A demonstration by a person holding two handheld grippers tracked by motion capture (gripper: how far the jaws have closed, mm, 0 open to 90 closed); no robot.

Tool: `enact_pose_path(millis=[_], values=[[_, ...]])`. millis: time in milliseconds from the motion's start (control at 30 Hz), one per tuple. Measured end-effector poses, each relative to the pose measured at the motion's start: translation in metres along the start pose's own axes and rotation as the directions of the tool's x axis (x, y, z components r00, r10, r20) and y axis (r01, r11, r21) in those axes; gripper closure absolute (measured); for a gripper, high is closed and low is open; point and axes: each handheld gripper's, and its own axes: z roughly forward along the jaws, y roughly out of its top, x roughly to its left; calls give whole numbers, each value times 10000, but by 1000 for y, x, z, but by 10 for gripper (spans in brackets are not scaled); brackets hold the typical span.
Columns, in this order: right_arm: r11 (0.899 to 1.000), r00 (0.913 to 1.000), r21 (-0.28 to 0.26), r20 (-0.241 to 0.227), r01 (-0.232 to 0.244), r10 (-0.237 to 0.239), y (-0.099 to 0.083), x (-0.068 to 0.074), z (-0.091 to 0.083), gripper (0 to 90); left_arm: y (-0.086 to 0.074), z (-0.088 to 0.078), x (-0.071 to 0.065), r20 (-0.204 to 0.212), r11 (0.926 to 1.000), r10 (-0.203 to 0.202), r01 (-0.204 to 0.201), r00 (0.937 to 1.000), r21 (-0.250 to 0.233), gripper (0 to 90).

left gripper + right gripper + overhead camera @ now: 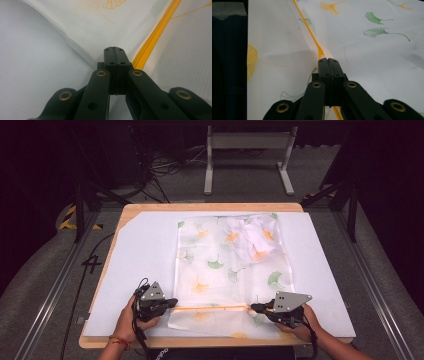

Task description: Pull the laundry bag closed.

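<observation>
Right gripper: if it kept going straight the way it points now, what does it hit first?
The right gripper points left along the orange zipper of the leaf-print mesh bag. It would run along the zipper and probably meet the left gripper at the far end; depth is unclear.

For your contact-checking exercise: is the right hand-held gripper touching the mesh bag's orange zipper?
Touching. In the right gripper view, the right hand-held gripper has its jaws shut on the orange zipper of the mesh bag, with the zipper line running straight into them.
</observation>
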Motion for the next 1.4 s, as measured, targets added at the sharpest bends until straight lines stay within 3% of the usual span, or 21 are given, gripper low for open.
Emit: enact_pose_path(millis=[367,500,767,1033,1200,1333,1400], values=[[9996,9996,-77,-81,-284,283,-10,-3,-11,900,-1,0,1,87,9999,-100,101,9999,-75,900],[9999,9998,25,133,-113,112,-12,-4,-15,900,-1,0,2,151,9999,-109,110,9998,-55,900],[9992,9985,80,386,-389,386,-24,-11,-29,900,-2,0,3,233,9996,-235,238,9995,-150,900],[9976,9951,276,788,-628,604,-46,-18,-57,900,-3,0,3,229,9995,-251,255,9994,-188,900],[9937,9881,301,1133,-1079,1039,-64,-26,-84,900,-3,0,4,279,9994,-277,283,9992,-206,900],[9936,9878,281,1147,-1094,1055,-69,-24,-92,900,-3,0,4,242,9995,-246,251,9994,-197,900],[9909,9838,116,1220,-1340,1316,-74,-27,-97,900,-3,0,3,235,9995,-245,249,9994,-202,900]])
